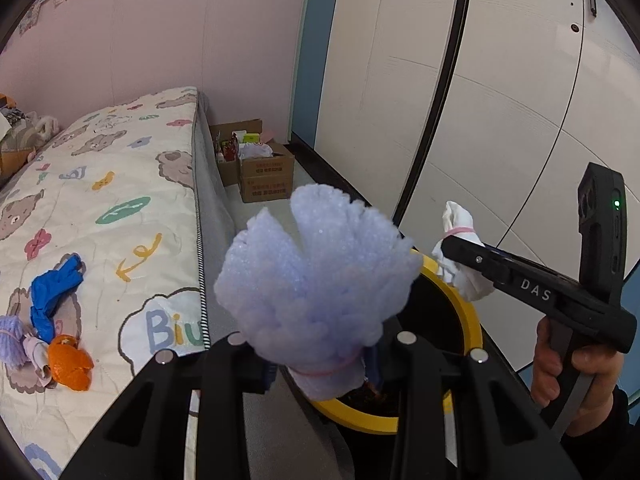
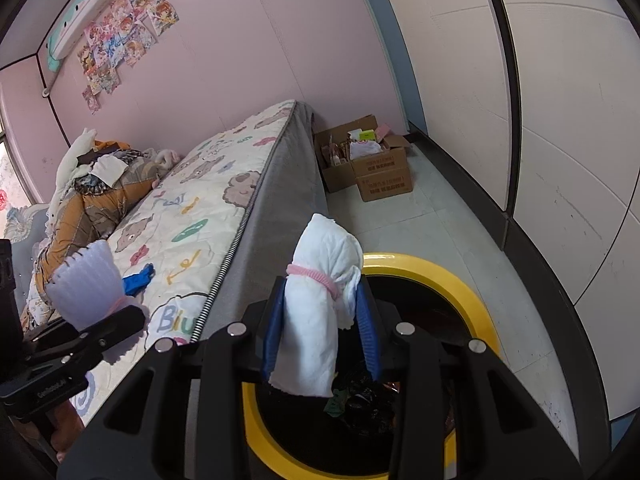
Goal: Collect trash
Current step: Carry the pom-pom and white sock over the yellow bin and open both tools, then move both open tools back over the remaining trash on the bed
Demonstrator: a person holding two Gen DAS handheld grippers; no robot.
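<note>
White wad in right gripper

Left gripper, lower centre of the left wrist view: matte black plastic linkage arms with triangular cut-outs and round silver pivot screws. Right gripper, lower centre of the right wrist view: same black frame and silver screws, with ribbed blue finger pads. At the right edge of the left wrist view: white "DAS" lettering, a green indicator light, a dark sleeve behind the hand.
</note>
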